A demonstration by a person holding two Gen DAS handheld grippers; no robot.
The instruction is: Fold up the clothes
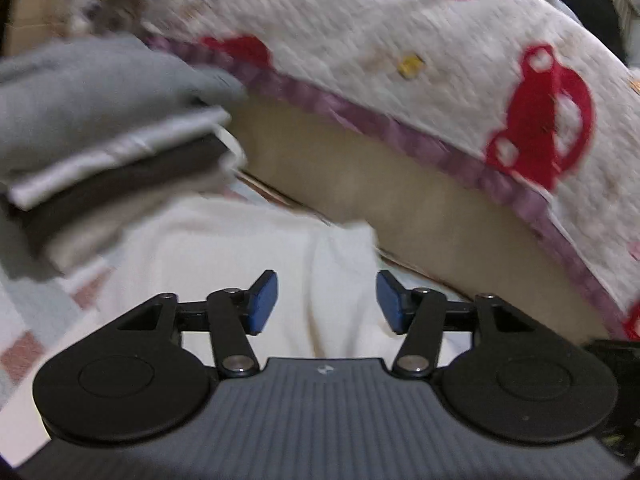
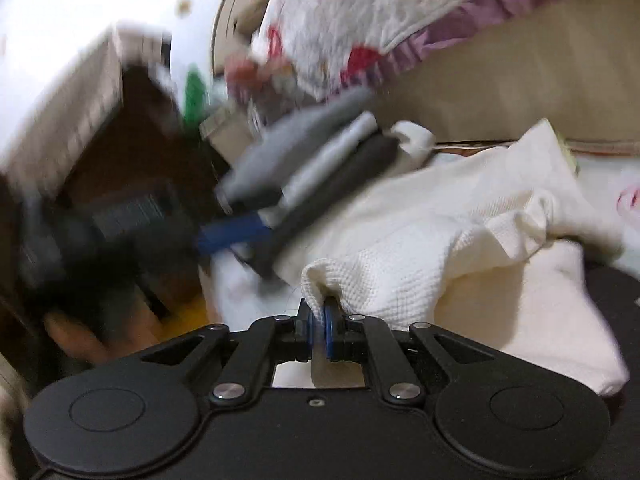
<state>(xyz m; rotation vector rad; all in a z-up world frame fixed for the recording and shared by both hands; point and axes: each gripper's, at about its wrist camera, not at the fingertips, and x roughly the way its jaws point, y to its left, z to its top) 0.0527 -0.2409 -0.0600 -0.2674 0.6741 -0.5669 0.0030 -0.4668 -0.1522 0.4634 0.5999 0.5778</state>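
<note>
My right gripper (image 2: 320, 320) is shut on a bunched edge of a white waffle-knit garment (image 2: 440, 220), which spreads to the right over a bed. The same white garment (image 1: 240, 248) lies under my left gripper (image 1: 326, 300). That gripper's blue pads stand apart and hold nothing. A stack of folded clothes (image 1: 100, 120), grey on top with dark and pale layers below, rests at the left beside the garment. The same stack (image 2: 312, 160) shows blurred in the right wrist view, and a blue finger (image 2: 236, 234) of the left gripper shows next to it.
A quilt with red car prints and a purple frill (image 1: 400, 40) hangs over a tan surface (image 1: 380, 184) behind the garment. In the right wrist view a pale woven box (image 2: 80, 100) and a green object (image 2: 195, 92) stand at the left. Both views are motion-blurred.
</note>
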